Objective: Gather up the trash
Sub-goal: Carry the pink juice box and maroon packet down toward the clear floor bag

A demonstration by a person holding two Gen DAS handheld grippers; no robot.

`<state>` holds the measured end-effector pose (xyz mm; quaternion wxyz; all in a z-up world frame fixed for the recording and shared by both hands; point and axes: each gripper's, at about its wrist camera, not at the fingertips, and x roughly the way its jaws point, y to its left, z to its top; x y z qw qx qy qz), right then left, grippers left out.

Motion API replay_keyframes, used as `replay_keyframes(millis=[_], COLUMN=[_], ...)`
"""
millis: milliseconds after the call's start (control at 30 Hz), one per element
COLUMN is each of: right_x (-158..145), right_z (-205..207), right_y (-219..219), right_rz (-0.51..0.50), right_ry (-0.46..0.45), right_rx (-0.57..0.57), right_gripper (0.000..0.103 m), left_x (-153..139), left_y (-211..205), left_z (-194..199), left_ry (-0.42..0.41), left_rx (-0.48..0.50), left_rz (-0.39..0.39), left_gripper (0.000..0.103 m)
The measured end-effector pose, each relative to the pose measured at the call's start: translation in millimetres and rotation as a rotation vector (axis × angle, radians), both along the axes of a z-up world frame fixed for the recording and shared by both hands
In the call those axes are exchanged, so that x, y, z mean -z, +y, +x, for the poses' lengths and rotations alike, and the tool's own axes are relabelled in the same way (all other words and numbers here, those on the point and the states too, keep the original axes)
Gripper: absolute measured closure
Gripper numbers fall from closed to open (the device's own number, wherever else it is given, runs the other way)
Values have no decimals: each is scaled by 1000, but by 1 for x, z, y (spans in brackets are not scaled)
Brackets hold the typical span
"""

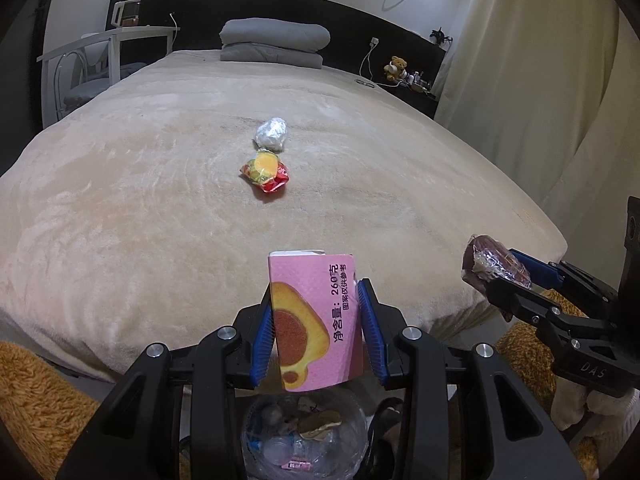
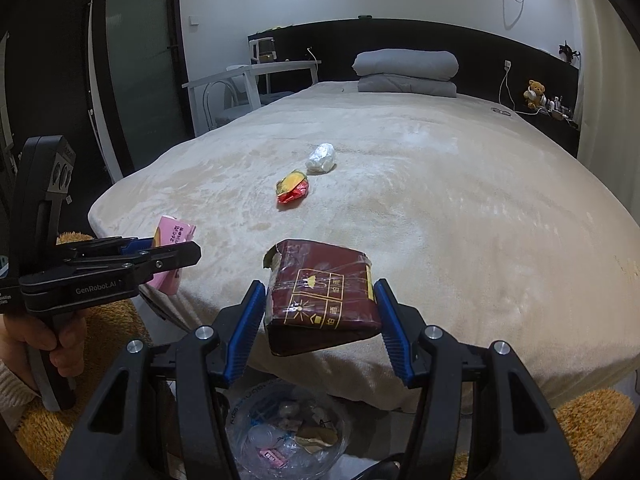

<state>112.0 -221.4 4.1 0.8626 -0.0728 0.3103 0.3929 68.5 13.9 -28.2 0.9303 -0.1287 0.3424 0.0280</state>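
My left gripper (image 1: 318,328) is shut on a pink snack box (image 1: 316,320) with a yellow cake picture, held over the foot of the bed. My right gripper (image 2: 320,320) is shut on a dark red packet (image 2: 324,300) wrapped in clear film; the same packet (image 1: 494,266) shows at the right of the left wrist view. The pink box (image 2: 174,248) also appears at the left of the right wrist view. On the beige bed lie a red and yellow wrapper (image 1: 266,170) (image 2: 293,186) and a crumpled white plastic ball (image 1: 272,134) (image 2: 321,157). Below both grippers sits a clear trash bin (image 1: 304,436) (image 2: 288,436) with rubbish inside.
The beige blanket-covered bed (image 1: 160,200) fills the view, with folded grey bedding (image 1: 274,42) at its head. A white desk and chair (image 1: 100,60) stand far left, a shelf with a teddy bear (image 1: 396,67) far right. Orange fluffy rug (image 1: 36,396) lies by the bed foot. A hand (image 2: 40,340) holds the left gripper.
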Motion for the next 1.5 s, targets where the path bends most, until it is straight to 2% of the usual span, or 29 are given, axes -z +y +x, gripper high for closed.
replay_keyframes(millis=[233, 433, 1167, 1500], right_x=[8, 24, 92, 118], right_z=[-15, -25, -3, 3], right_y=[-3, -4, 2, 14], right_rz=[-14, -50, -256, -346], right_ry=[25, 79, 367, 463], right_rx=[-15, -25, -4, -28], right_gripper=[47, 47, 47, 47], left_x=[10, 26, 104, 133], left_y=[-15, -25, -33, -32], left_z=[-9, -17, 2, 9], left_ry=[24, 77, 411, 541], left_rx=[36, 59, 104, 108], left_rz=[-6, -30, -135, -169], left_gripper=[65, 65, 65, 65])
